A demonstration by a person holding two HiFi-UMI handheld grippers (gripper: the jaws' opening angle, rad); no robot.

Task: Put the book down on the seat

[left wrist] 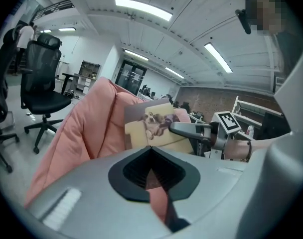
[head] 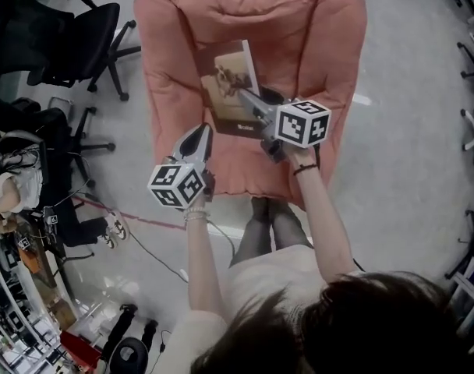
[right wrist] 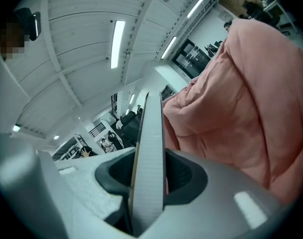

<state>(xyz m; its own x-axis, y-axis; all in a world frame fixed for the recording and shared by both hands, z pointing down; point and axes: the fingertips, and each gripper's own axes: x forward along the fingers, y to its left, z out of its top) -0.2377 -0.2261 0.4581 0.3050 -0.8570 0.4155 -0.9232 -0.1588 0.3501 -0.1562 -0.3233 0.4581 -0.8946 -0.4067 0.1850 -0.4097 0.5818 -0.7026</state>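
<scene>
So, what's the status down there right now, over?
Right hand-held gripper shut on book edge. Left hand-held gripper shut, empty. Book tilted over pink seat, not yet laid down. Nothing on seat in the way.

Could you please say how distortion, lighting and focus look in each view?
Head view: fisheye curves the room's edges; light is even; book and seat read clearly. Left gripper view: ceiling light glares, corners go black. Right gripper view: the book's edge between the jaws looms large and soft.
</scene>
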